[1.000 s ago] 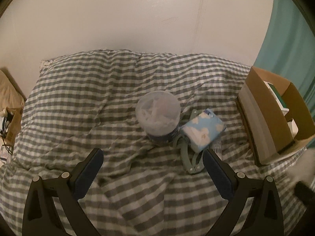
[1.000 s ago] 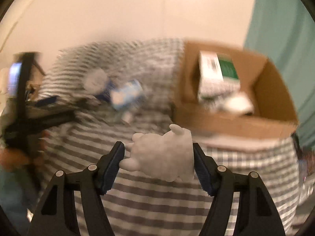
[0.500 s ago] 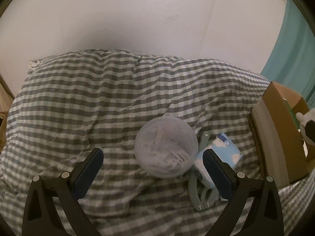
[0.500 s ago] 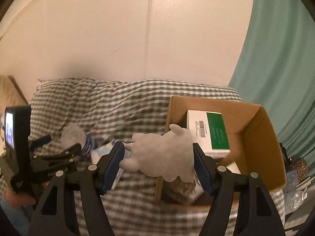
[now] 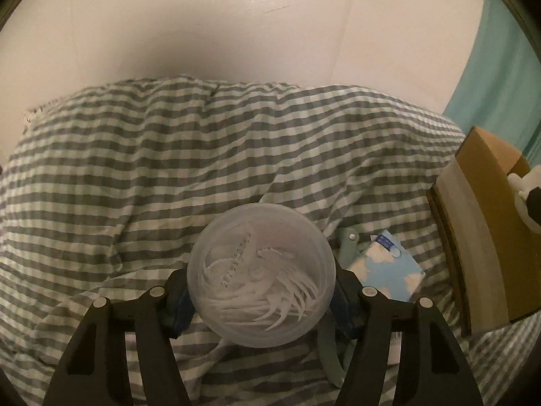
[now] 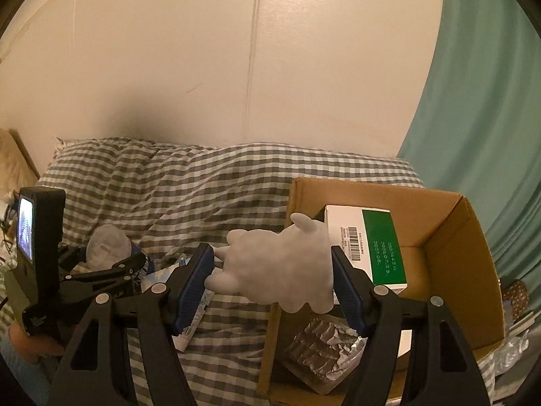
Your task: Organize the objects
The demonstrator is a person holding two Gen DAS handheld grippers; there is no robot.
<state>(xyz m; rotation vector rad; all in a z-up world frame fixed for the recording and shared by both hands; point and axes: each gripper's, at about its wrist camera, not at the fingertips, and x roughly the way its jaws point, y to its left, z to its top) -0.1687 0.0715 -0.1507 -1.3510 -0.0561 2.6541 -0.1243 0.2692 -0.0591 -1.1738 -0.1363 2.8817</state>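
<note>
My left gripper (image 5: pixel 261 299) stands with its jaws around a round clear plastic tub (image 5: pixel 261 272) of white picks on the checked bed; the blue pads touch its sides. The tub also shows in the right wrist view (image 6: pixel 107 245). My right gripper (image 6: pixel 272 279) is shut on a white plush toy (image 6: pixel 277 275) and holds it above the near left edge of the open cardboard box (image 6: pixel 449 237). The toy's edge shows at the far right of the left wrist view (image 5: pixel 525 199).
A blue cloud-print tissue pack (image 5: pixel 389 274) and a pale green clip (image 5: pixel 348 247) lie right of the tub. The box (image 5: pixel 480 223) holds a green-and-white carton (image 6: pixel 368 247) and a foil pack (image 6: pixel 321 341). A teal curtain (image 6: pixel 490 118) hangs right; a wall stands behind.
My left gripper moved forward and closed its jaws around the tub. My right gripper carried the plush toy up and right toward the box.
</note>
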